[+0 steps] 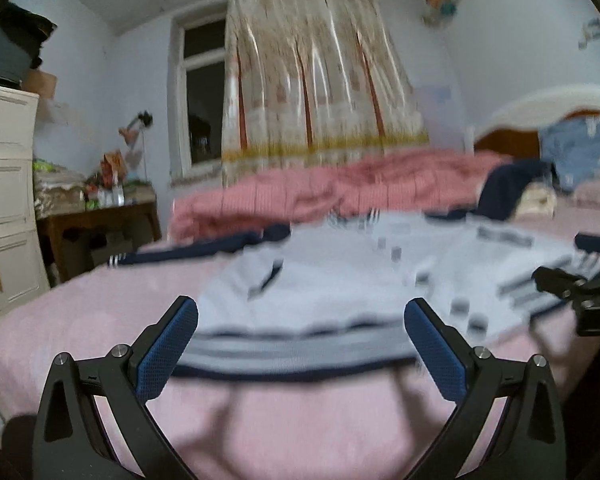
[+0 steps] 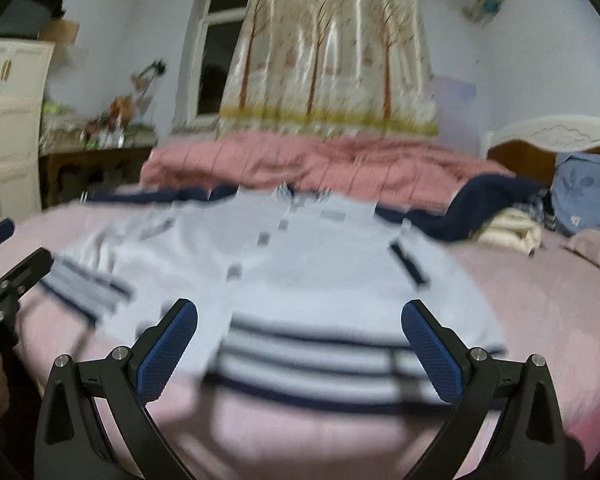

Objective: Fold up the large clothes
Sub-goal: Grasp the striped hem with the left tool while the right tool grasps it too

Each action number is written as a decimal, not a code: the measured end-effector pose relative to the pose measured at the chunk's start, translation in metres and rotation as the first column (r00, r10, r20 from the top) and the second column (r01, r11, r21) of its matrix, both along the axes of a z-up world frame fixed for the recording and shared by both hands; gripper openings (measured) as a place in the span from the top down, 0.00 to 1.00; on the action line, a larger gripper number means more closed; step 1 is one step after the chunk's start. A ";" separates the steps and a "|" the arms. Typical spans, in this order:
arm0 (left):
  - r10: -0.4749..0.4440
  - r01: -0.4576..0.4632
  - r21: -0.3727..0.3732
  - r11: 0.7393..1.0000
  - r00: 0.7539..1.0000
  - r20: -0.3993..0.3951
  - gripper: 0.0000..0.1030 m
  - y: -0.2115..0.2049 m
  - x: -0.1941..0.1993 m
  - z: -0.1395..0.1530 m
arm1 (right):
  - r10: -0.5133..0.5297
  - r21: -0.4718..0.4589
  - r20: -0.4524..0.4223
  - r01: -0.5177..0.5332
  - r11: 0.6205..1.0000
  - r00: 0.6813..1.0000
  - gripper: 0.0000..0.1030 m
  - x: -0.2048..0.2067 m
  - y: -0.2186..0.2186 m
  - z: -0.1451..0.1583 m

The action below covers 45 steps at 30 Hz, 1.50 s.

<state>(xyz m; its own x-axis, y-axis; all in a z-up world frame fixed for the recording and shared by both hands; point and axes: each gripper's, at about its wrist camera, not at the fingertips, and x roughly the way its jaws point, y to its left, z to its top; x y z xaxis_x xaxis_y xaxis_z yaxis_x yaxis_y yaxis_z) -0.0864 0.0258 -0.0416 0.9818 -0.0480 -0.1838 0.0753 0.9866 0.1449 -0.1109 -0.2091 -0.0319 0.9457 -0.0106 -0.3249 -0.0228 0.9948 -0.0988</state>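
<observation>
1. Now the light blue cardigan (image 2: 284, 280) lies flat, front side up, on the pink bed sheet (image 2: 540, 320), with its striped hem nearest to both tools.
2. Both the left gripper (image 1: 300, 344) and the right gripper (image 2: 298, 344) are spread wide, holding nothing.
3. The risk, I think: a gripper catches the sheet together with the hem, because both layers lie flat against each other.
4. Uneven lifting can make the fold crooked.

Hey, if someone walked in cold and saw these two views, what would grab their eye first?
The light cardigan with navy stripes, spread flat on the pink bed, dominates both views. Just before its striped hem, the left gripper and right gripper stand open, blue-padded fingers wide apart. Behind, a shiny tree-print curtain hangs over a crumpled pink quilt.
</observation>
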 end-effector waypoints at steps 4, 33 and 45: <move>0.037 -0.029 0.062 0.998 0.991 -0.127 0.08 -0.006 0.012 -0.024 | 0.005 -0.102 -0.069 -0.012 0.995 0.998 0.00 -0.007 0.009 -0.026; 0.065 -0.002 0.281 0.960 0.974 -0.215 0.55 -0.028 0.160 0.050 | 0.003 -0.291 -0.146 -0.046 0.956 0.989 0.87 0.123 -0.023 0.048; -0.071 0.087 0.025 0.996 0.922 -0.380 0.24 0.008 0.234 0.043 | 0.124 -0.013 -0.353 -0.137 0.990 0.927 0.77 0.236 -0.069 0.023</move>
<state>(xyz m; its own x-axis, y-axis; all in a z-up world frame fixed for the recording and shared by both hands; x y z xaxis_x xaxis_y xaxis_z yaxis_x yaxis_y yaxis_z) 0.1481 0.0336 0.0017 0.8319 -0.1072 -0.5445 0.2099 0.9691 0.1299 0.1250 -0.2778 -0.0087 0.7655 0.0868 -0.6376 -0.1922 0.9765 -0.0978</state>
